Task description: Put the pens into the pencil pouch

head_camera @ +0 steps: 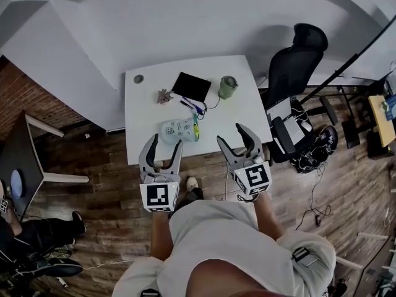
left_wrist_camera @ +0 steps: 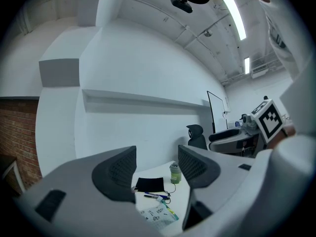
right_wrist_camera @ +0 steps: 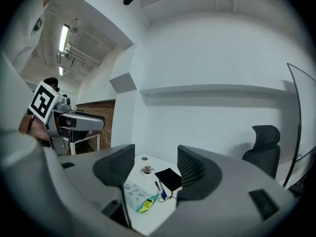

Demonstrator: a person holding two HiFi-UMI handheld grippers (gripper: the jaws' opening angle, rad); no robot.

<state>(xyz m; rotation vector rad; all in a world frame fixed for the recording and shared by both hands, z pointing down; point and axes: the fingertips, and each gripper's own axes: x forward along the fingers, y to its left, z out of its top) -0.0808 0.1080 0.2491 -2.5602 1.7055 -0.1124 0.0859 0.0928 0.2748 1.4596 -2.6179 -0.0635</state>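
On table (head_camera: pixel 141 107), pens (head_camera: pixel 193 107) lie outside pencil pouch (head_camera: pixel 176 130), just beside.

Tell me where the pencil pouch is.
In the head view the pencil pouch lies near the front edge of the white table, about mid-width, with the pens just beyond it.

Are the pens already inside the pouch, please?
No, the pens lie on the table, between the pouch and the black pad.
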